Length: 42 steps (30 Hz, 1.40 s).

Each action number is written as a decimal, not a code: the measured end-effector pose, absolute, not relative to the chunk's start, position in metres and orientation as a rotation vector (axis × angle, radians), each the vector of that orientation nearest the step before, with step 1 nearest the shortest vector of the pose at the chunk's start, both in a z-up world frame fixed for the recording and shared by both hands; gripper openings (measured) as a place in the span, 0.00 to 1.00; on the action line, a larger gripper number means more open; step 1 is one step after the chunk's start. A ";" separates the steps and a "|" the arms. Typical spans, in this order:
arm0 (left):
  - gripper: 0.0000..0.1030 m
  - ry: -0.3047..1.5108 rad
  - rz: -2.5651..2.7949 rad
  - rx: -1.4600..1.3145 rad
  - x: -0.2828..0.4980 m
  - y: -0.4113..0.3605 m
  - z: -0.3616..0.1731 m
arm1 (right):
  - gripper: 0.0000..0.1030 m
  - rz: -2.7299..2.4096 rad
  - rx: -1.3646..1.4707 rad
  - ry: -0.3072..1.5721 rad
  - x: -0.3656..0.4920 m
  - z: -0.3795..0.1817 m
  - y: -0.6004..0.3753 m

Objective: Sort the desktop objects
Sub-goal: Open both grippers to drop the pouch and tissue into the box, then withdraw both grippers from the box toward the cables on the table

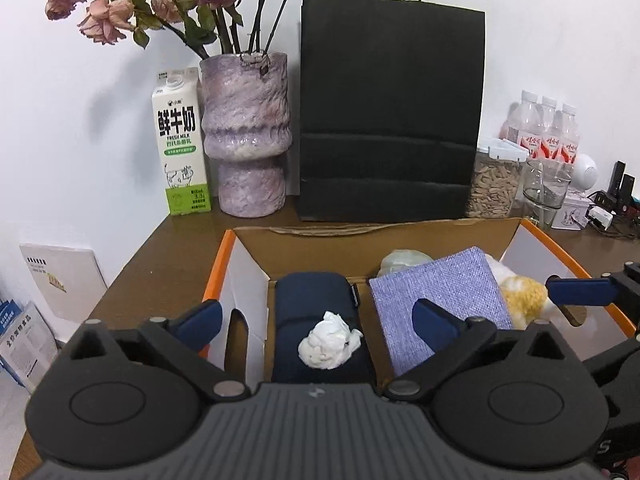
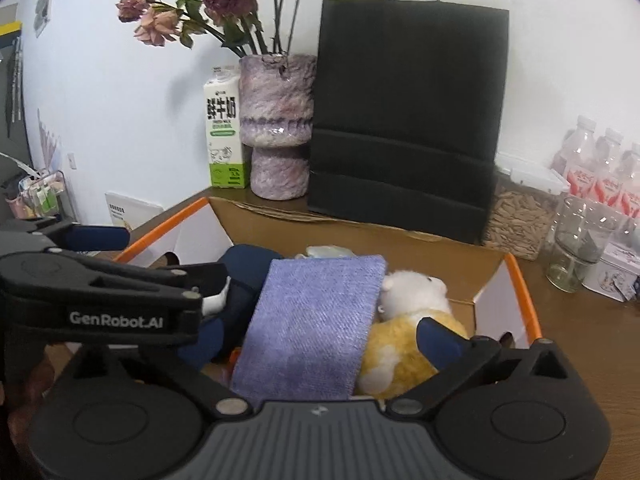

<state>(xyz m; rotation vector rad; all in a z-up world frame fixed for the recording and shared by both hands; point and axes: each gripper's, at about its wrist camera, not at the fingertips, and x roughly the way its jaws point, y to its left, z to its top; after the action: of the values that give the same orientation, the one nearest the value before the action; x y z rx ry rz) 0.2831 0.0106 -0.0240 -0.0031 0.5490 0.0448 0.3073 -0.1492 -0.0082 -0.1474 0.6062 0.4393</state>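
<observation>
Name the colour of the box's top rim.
Orange rim, clearest in the left wrist view.

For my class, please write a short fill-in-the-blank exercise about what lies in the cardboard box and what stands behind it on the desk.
1. The crumpled white tissue lies on the dark ____ pouch.
2. The vase stands between the black paper bag and the ____ carton.
3. Beside the purple cloth in the cardboard box lies a yellow and white ____ toy.

Missing words: blue; milk; plush
</observation>
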 end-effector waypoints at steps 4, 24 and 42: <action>1.00 0.559 0.044 -0.008 0.283 0.011 -0.025 | 1.00 0.430 -0.145 0.615 0.306 -0.008 -0.153; 1.00 0.520 0.016 -0.014 0.269 0.004 -0.016 | 1.00 0.399 -0.149 0.597 0.295 -0.003 -0.165; 1.00 0.496 0.011 -0.035 0.219 0.005 -0.004 | 1.00 0.366 -0.105 0.558 0.244 0.011 -0.195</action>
<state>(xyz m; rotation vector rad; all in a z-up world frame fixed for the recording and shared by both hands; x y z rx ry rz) 0.2194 0.0047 -0.0036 -0.0349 0.4963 0.0108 0.2441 -0.1953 0.0115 -0.1053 0.5580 0.3658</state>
